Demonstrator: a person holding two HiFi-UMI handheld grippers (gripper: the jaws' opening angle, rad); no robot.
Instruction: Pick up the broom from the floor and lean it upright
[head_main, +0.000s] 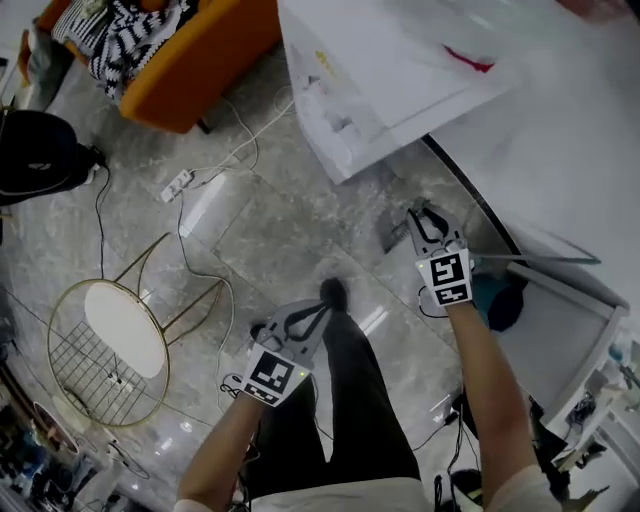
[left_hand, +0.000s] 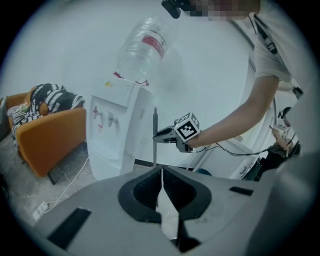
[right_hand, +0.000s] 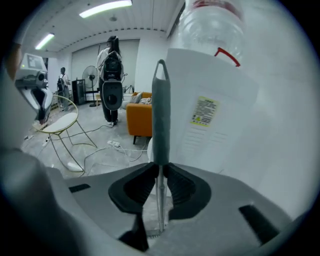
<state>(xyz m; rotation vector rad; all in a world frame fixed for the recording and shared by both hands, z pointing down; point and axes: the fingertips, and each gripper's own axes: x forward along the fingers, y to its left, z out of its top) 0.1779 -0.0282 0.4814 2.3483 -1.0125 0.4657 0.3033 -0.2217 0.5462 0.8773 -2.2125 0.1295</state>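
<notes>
Right gripper (right_hand: 161, 169) clamped on the thin shaft of the broom (right_hand: 161, 112), which stands upright just in front of the water dispenser (right_hand: 215, 125). Left gripper (left_hand: 162, 174), jaws pressed together and empty, lies farther from the dispenser, clear of the broom.

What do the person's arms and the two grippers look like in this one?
The left gripper and right gripper are grey with black looped jaws, each carrying a white cube printed with black square markers. A thin black cable trails from the right wrist. Forearms are bare below a white short-sleeved shirt.
</notes>
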